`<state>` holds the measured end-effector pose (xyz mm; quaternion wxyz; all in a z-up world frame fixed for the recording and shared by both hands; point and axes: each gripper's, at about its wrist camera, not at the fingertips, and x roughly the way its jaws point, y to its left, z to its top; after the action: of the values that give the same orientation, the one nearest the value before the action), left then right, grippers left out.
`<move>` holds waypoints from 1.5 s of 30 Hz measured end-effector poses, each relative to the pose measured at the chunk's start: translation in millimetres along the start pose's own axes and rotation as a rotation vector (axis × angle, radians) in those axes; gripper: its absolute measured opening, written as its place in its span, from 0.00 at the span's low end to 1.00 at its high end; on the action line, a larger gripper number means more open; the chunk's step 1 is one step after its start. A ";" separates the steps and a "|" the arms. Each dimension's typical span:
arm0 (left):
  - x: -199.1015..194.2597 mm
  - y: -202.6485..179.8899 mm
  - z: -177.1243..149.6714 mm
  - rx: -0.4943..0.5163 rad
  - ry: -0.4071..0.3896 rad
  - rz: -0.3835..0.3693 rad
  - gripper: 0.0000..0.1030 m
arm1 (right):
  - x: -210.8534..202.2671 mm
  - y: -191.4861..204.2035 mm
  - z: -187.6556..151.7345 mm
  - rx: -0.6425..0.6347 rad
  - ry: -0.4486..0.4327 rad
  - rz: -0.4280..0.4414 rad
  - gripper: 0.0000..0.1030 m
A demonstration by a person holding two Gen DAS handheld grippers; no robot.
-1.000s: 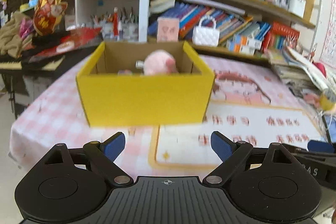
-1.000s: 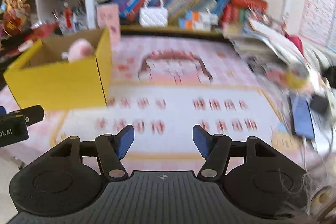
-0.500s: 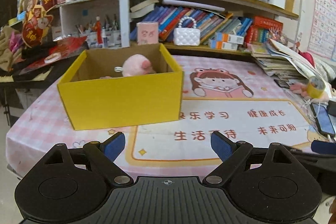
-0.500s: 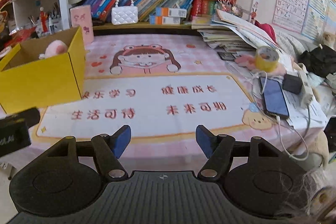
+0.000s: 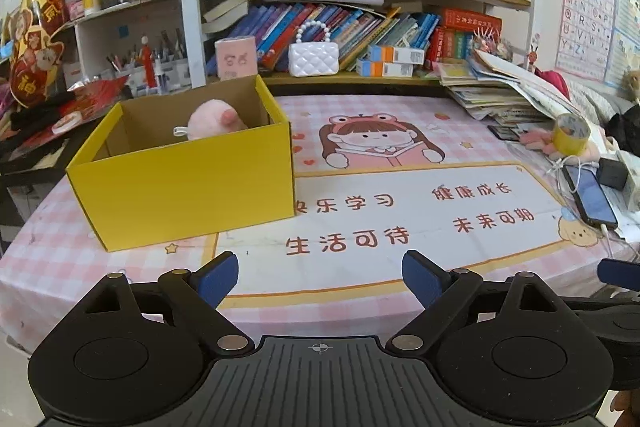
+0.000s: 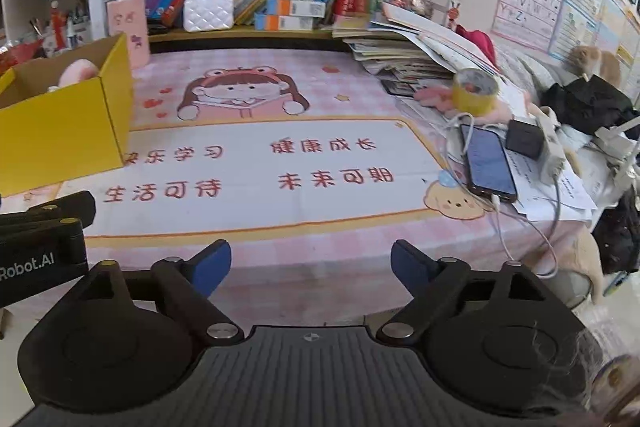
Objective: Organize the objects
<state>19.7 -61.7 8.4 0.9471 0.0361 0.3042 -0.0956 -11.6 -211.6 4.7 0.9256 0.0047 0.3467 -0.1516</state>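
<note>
We're holding both claws empty near yellow box (image 5: 188, 183): left claw (image 5: 319, 273) wide, right claw (image 6: 310, 263) opening; pink plush (image 5: 212, 123) sitting inside box, prob. already sorted.

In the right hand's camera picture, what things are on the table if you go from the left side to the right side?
yellow box → girl cartoon on the tablecloth → yellow tape roll → phone → black charger block

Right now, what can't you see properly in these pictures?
- Yellow box: its near wall hides the bottom in the left wrist view; only the pink plush toy pokes out.
- Same box, right wrist view: cut off by the left edge.
- Yellow tape roll: its print is too small to read.
</note>
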 end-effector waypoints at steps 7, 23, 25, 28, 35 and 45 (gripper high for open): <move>-2.5 -5.5 -2.4 0.021 -0.004 0.015 0.93 | -1.7 1.8 -4.5 -0.016 0.009 -0.005 0.88; -13.8 -3.8 -5.8 0.033 -0.044 0.078 0.98 | -7.2 -0.8 -7.6 0.010 -0.002 -0.010 0.92; -15.2 -2.2 -6.4 0.034 -0.048 0.104 1.00 | -9.2 -2.0 -7.8 0.019 -0.017 -0.027 0.94; -13.7 0.5 -7.5 0.030 -0.026 0.127 1.00 | -12.9 -3.4 -7.6 0.034 -0.039 -0.028 0.96; -15.8 -1.0 -9.4 0.042 -0.033 0.138 1.00 | -13.2 -1.0 -8.8 0.032 -0.034 -0.028 0.97; -16.9 3.7 -11.7 0.006 -0.022 0.129 1.00 | -15.0 1.0 -9.6 0.030 -0.041 -0.039 0.97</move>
<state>0.3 -54.0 8.8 0.9545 0.0573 0.2906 -0.0355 -28.2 -205.5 6.9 0.9293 0.0088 0.3253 -0.1749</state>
